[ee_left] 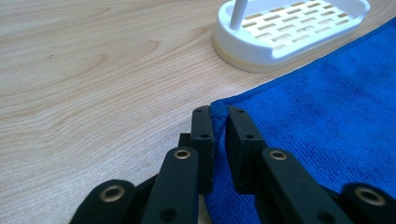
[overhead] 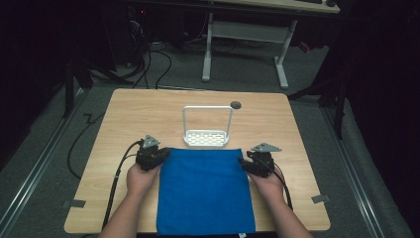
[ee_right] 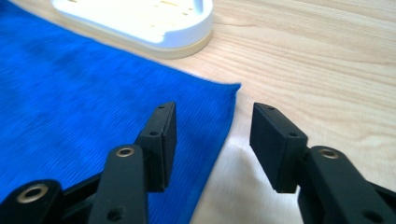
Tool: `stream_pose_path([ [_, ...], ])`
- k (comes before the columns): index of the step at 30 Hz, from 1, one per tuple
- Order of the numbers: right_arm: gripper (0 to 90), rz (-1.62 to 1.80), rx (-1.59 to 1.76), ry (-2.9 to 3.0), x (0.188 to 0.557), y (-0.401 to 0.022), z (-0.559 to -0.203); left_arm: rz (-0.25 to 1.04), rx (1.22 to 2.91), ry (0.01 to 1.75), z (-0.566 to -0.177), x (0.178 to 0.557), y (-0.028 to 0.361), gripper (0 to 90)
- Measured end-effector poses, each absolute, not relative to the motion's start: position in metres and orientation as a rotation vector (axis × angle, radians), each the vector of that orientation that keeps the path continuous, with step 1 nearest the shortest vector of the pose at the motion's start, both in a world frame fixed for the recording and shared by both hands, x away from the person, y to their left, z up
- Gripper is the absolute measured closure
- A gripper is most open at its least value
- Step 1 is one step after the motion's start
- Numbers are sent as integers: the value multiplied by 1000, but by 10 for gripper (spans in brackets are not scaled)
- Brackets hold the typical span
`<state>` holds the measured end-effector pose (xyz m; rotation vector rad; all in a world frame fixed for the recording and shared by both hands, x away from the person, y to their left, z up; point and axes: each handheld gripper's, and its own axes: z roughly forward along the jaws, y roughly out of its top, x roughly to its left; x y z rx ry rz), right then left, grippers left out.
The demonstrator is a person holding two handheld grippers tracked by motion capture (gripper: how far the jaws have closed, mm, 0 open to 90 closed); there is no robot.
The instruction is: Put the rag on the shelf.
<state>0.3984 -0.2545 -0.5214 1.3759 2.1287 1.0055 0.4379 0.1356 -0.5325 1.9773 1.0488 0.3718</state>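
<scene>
While pinching the far left corner of the blue cloth (ee_left: 322,126), left gripper (ee_left: 219,114) nearly shut. Right gripper (ee_right: 212,123) half open around the far right corner, not squeezing. White rack (overhead: 206,137) just beyond.

A lab or work room: around the small wooden table (overhead: 129,106) are dark curtains, grey carpet, floor cables (overhead: 148,62) behind it and a white-legged desk (overhead: 247,34) beyond

Light wooden table (overhead: 124,114) with blue cloth (overhead: 205,191), white slotted rack (overhead: 207,137), small dark disc (overhead: 236,104).
</scene>
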Motion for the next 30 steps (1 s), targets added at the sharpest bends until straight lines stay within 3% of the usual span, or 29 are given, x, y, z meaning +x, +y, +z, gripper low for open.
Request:
stream_pose_path([
  [7,489,960,1415,2149,426,-246,-522,374,1985,1048,-533,438,135,818],
  [15,483,923,1409,2170,430,-243,-527,375,1987,1050,-533,438,135,815],
  [30,870,938,1350,2181,424,-235,-529,379,1997,1049,-533,437,134,813],
])
